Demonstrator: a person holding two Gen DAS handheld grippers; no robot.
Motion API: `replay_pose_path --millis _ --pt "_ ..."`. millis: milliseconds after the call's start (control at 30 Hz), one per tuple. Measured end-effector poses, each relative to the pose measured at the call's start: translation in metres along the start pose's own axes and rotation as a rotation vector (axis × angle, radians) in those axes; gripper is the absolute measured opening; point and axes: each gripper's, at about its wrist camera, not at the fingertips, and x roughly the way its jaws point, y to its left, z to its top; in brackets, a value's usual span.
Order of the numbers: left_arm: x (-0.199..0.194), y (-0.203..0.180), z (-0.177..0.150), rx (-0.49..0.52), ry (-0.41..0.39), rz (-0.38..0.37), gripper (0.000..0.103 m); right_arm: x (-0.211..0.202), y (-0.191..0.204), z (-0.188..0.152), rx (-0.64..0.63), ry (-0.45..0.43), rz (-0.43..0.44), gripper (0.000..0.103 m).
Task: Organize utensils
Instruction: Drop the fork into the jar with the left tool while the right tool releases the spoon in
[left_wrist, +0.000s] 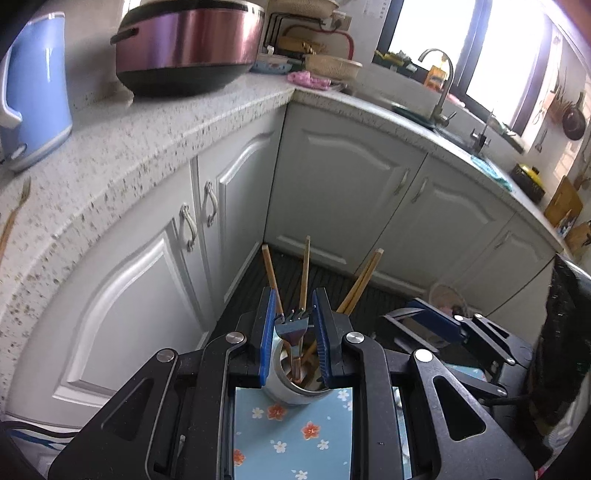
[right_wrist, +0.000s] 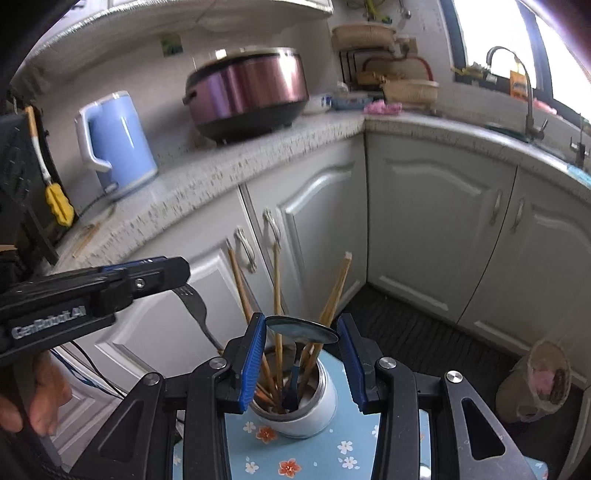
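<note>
A white and steel utensil cup (right_wrist: 295, 410) stands on a blue flowered surface (right_wrist: 332, 458) and holds several wooden chopsticks (right_wrist: 334, 291), a spoon (right_wrist: 301, 329) and a fork (right_wrist: 195, 306). My left gripper (left_wrist: 293, 321) is closed on the fork's head (left_wrist: 291, 325), its handle down in the cup (left_wrist: 284, 387). From the right wrist view the left gripper (right_wrist: 147, 275) comes in from the left holding the fork. My right gripper (right_wrist: 301, 332) is open, its jaws either side of the spoon bowl above the cup.
A speckled counter (left_wrist: 147, 125) carries a blue kettle (left_wrist: 33, 88), a purple rice cooker (left_wrist: 188, 44) and loose chopsticks (right_wrist: 86, 234). White cabinet doors (left_wrist: 343, 184) stand behind. A sink with tap (left_wrist: 441, 85) is at the right. A small bin (right_wrist: 539, 380) sits on the dark floor.
</note>
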Motion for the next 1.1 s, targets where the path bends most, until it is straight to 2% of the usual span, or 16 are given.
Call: replay_pose_path --millis 367,467,767,833,900,1033,1100 --pt "0.038 0.007 -0.025 -0.035 0.061 0.004 0.019 0.055 -0.018 -0.03 0.074 0.116 0.006 0.038" --pt "0.041 0.007 -0.026 -0.039 0.048 0.011 0.019 0.062 -0.02 -0.035 0.089 0.132 0.018 0.038" --pt "0.04 0.008 -0.027 -0.049 0.051 0.001 0.019 0.053 -0.023 -0.039 0.117 0.107 0.034 0.039" --pt "0.04 0.008 -0.027 -0.055 0.051 0.002 0.019 0.048 -0.024 -0.038 0.118 0.097 0.036 0.043" --pt "0.038 0.009 -0.027 -0.055 0.048 -0.001 0.022 0.043 -0.023 -0.039 0.113 0.089 0.032 0.046" --pt "0.032 0.009 -0.029 -0.057 0.044 -0.009 0.039 0.035 -0.024 -0.042 0.124 0.088 0.035 0.047" --pt "0.028 0.009 -0.029 -0.06 0.039 -0.008 0.04 0.031 -0.025 -0.044 0.128 0.085 0.038 0.047"
